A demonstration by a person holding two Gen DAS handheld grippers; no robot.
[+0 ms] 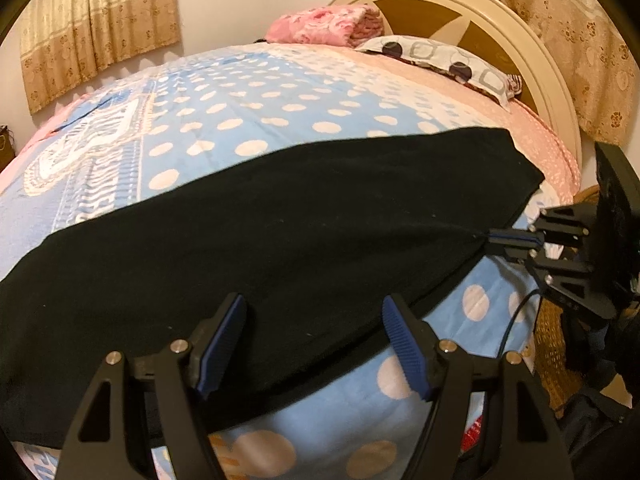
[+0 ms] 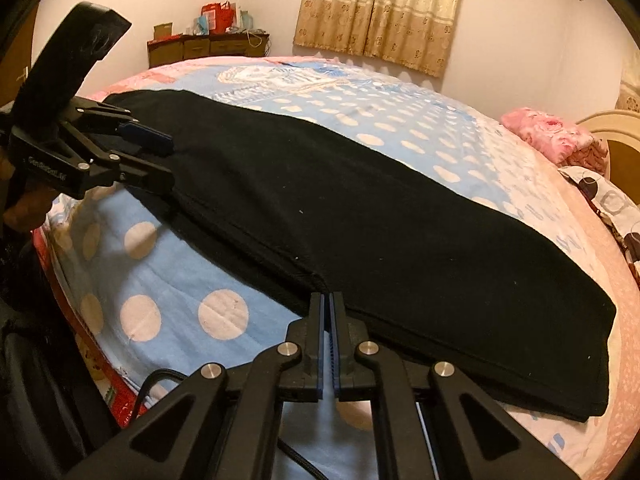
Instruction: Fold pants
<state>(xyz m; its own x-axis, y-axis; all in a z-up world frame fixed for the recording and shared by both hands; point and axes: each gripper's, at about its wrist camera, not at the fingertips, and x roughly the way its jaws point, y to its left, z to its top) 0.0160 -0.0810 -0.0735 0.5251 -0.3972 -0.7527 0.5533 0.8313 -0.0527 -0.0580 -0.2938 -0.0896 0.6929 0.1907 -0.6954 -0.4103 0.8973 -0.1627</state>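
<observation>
Black pants (image 1: 280, 232) lie folded lengthwise across the blue polka-dot bed cover, also shown in the right wrist view (image 2: 360, 208). My left gripper (image 1: 314, 312) is open, its blue-padded jaws straddling the near edge of the pants; it shows in the right wrist view (image 2: 170, 160) at the left end. My right gripper (image 2: 329, 298) is shut on the near edge of the pants, lifting a small crease; it shows in the left wrist view (image 1: 490, 240) pinching the fabric at the right.
The bed (image 1: 240, 112) has a cream headboard (image 1: 480, 12), a patterned pillow (image 1: 444, 60) and a folded pink blanket (image 1: 324, 26). A dresser (image 2: 208, 46) with clutter stands by the far wall. Curtains (image 2: 380, 8) hang behind.
</observation>
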